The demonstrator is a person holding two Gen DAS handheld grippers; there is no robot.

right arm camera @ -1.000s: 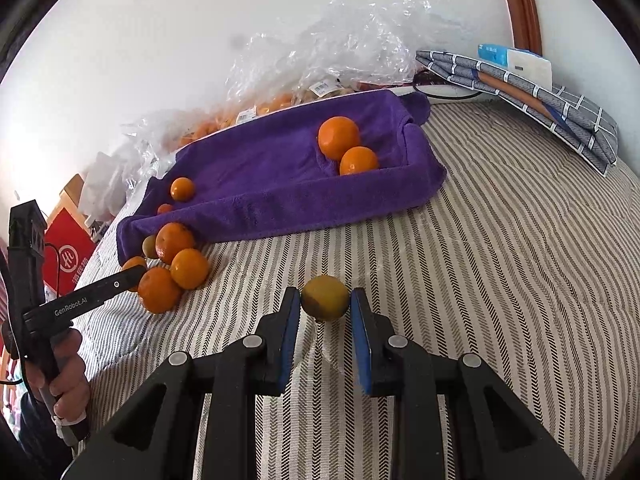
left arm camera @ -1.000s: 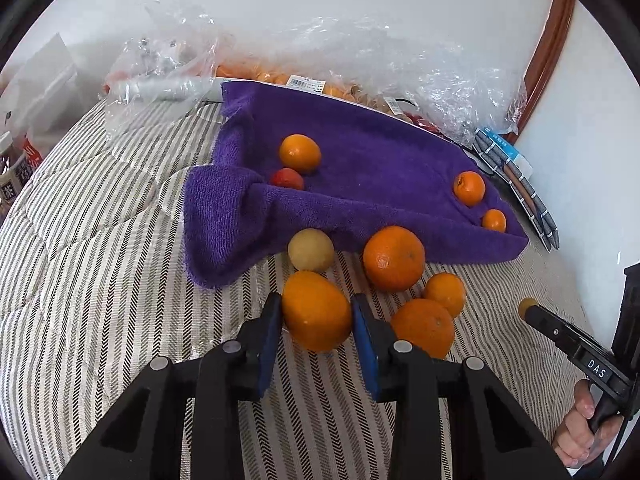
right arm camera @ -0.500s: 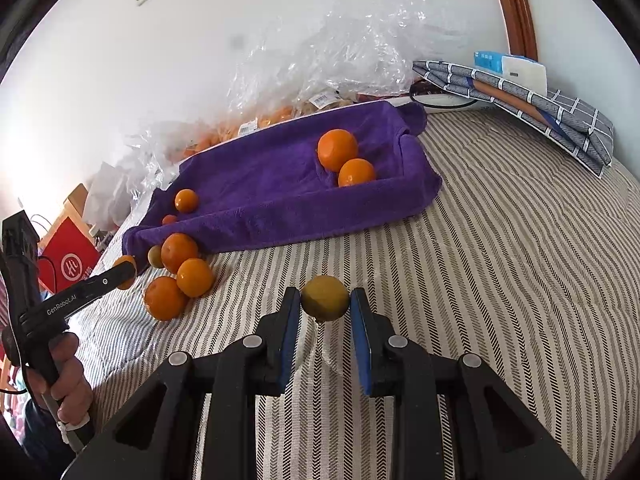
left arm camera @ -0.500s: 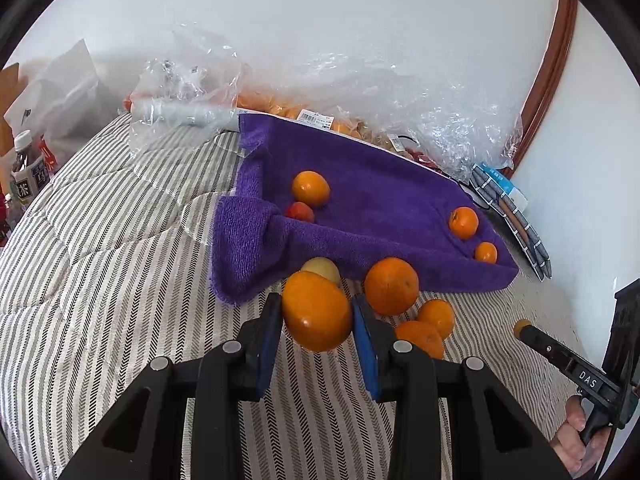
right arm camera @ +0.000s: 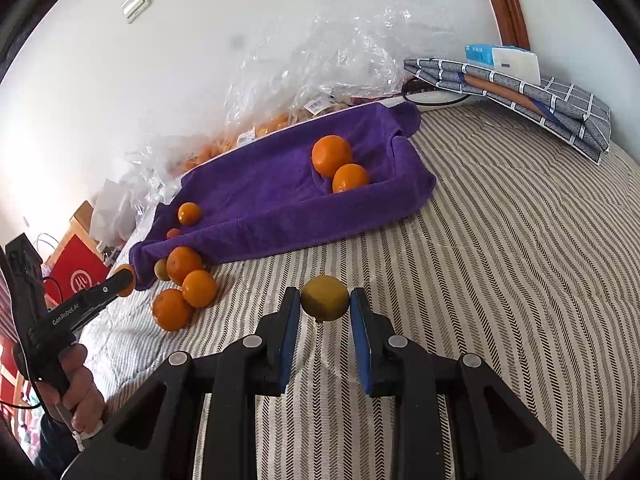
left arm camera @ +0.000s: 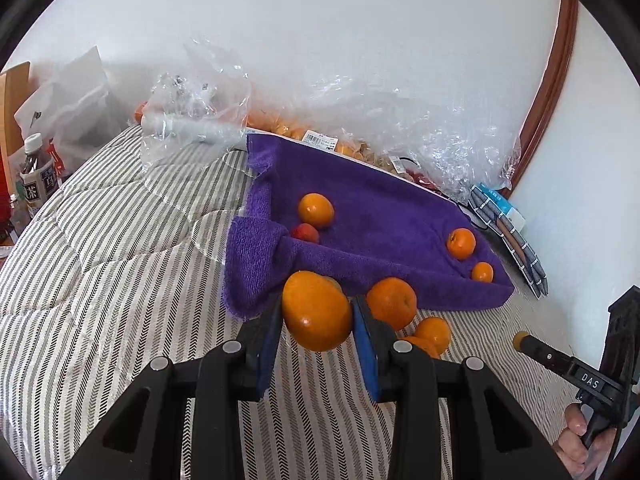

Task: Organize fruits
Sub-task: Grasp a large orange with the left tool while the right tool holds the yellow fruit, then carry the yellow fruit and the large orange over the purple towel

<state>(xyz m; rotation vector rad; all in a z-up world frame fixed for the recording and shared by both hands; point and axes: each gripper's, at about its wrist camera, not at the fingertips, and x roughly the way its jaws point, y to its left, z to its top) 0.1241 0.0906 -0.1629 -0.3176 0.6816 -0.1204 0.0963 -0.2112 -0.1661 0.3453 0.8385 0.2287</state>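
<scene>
My left gripper (left arm camera: 316, 320) is shut on a large orange (left arm camera: 317, 311) and holds it above the striped bedcover, just in front of the purple towel (left arm camera: 376, 216). My right gripper (right arm camera: 325, 308) is shut on a yellow-green citrus fruit (right arm camera: 325, 298), raised over the bedcover in front of the towel (right arm camera: 272, 192). On the towel lie several oranges (left arm camera: 316, 210) (right arm camera: 331, 155) and a small red fruit (left arm camera: 305, 233). A cluster of oranges (right arm camera: 188, 280) lies on the bedcover at the towel's near left corner.
Clear plastic bags with more fruit (left arm camera: 360, 120) lie against the wall behind the towel. A folded grey checked cloth (right arm camera: 520, 100) with a box on it sits at the far right. Bottles (left arm camera: 36, 176) and a red box (right arm camera: 76, 276) stand beyond the bed's left edge.
My left gripper has lifted the large orange off the bedcover and drawn back from the pile. My right gripper has risen slightly with the yellow-green fruit.
</scene>
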